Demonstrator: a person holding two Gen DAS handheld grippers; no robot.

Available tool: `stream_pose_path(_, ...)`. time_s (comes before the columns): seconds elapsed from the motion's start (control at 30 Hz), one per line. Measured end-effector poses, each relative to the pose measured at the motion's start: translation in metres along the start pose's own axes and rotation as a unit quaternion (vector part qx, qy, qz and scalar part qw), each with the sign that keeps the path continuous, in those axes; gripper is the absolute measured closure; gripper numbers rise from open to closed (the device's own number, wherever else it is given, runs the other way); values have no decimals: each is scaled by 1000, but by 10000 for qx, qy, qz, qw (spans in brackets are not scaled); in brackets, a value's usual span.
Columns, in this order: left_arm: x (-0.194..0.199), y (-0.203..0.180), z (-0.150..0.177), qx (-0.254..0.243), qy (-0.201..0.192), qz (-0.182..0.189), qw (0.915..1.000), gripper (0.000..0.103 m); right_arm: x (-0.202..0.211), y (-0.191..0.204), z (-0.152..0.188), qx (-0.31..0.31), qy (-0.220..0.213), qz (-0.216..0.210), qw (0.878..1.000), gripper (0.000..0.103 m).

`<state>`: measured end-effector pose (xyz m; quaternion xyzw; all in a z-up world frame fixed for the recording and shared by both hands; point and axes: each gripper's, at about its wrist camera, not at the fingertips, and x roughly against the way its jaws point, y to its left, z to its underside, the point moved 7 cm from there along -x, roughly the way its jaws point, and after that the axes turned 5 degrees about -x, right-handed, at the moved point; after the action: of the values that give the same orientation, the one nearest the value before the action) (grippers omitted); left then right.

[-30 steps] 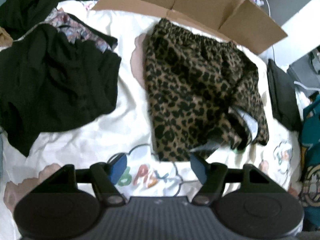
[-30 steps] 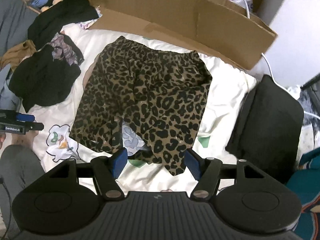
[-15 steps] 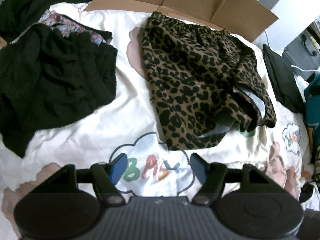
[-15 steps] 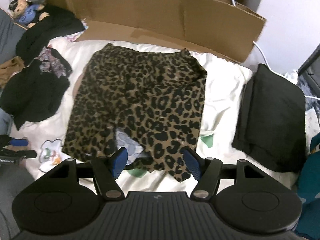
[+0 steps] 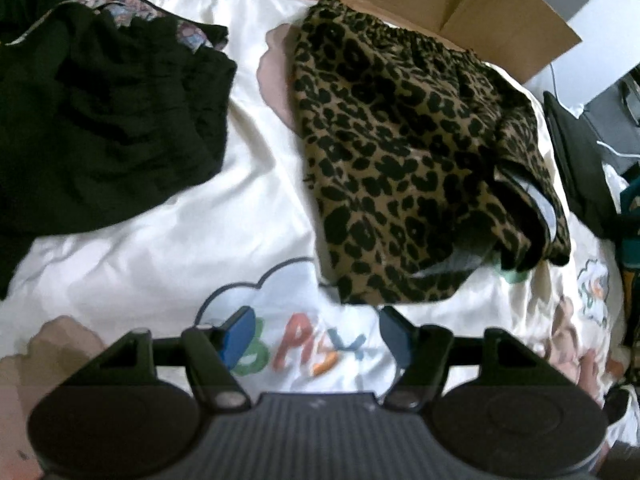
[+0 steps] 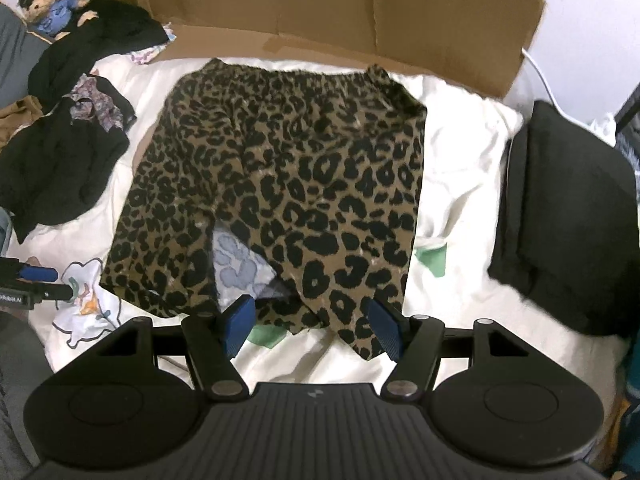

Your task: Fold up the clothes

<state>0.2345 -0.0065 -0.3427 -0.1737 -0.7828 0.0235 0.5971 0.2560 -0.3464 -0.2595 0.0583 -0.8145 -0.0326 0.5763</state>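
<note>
1. Blue-padded jaws of the right gripper (image 6: 310, 330) stood open and empty, just above the nearer leg hem of the leopard-print shorts (image 6: 280, 184).
2. Open and empty too, the left gripper (image 5: 316, 336) hung over the printed bedsheet (image 5: 160, 240), just short of the shorts' other leg hem.
3. Judged step: reaching for the hems; next, each pair of jaws must close on one.
4. Flat on the sheet, the shorts ran lengthwise from the hems to the waistband, which pointed at the cardboard (image 6: 320, 20) beyond.

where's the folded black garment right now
In the right wrist view the folded black garment lies at the right edge of the white bedding, right of the leopard-print shorts, apart from them.
</note>
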Motion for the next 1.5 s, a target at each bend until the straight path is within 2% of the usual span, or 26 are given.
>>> stream_pose_path(0.27, -23, -22, -17, -6, -28, 164, 9999, 37, -18, -8, 17, -55, 126, 40, 9999, 34)
stream_pose_path(0.33, -26, -29, -20, -3, -79, 150, 9999, 48, -18, -12, 19, -67, 144, 49, 9999, 34)
stream_pose_path(0.4, -31, -37, -21, -49, -9, 144, 9999, 72, -19, -16, 20, -100, 150, 83, 9998, 34)
stream_pose_path(0.47, -35, -40, -23, 62, 81, 144, 9998, 75, -20, -20, 21, -154, 166, 117, 9997, 34)
stream_pose_path(0.57, -42, -39, -24, 336, 205, 67, 9992, 74, -20, -24, 20, -210, 180, 145, 9995, 34)
stream_pose_path(0.63, -47, -40, -24, 401, 263, 31, 9988, 65, -20, -23, 19, -191, 180, 138, 9996, 34)
stream_pose_path(0.7, -51, -40, -23, 463, 291, -67, 9985, 50, -20, -21, 18, -168, 178, 128, 9996, 34)
stream_pose_path(0.8, -57, -39, -23, 596, 365, -240, 9973, 43, -20, -17, 18, -113, 177, 106, 9997, 34)
stream_pose_path(0.93, -67, -40, -24, 759, 482, -444, 9950, 44, -19, -14, 18, -73, 194, 93, 9997, 34)
stream_pose_path(1.1, -79, -44, -28, 687, 547, -746, 9933, 45, -21, -12, 21, -28, 223, 88, 9997, 34)
stream_pose_path(1.13, -79, -44, -30, 657, 550, -820, 9929, 47, -21, -12, 21, -25, 228, 86, 9997, 34)
stream_pose_path(1.17, -79, -44, -32, 617, 550, -902, 9925, 58, -21, -12, 21, -22, 234, 84, 9997, 34)
stream_pose_path(1.2, -78, -44, -33, 578, 551, -961, 9922, 79, -22, -12, 22, -23, 239, 83, 9997, 34)
stream_pose_path(1.23, -76, -44, -34, 539, 569, -904, 9928, 88, -22, -12, 22, -26, 244, 83, 9997, 34)
stream_pose_path(1.3, -69, -44, -35, 427, 640, -752, 9942, 97, -23, -13, 24, -35, 262, 90, 9996, 34)
stream_pose_path(1.5, -38, -27, -35, 477, 510, -546, 9961, 101, -20, -17, 22, -25, 235, 167, 9996, 34)
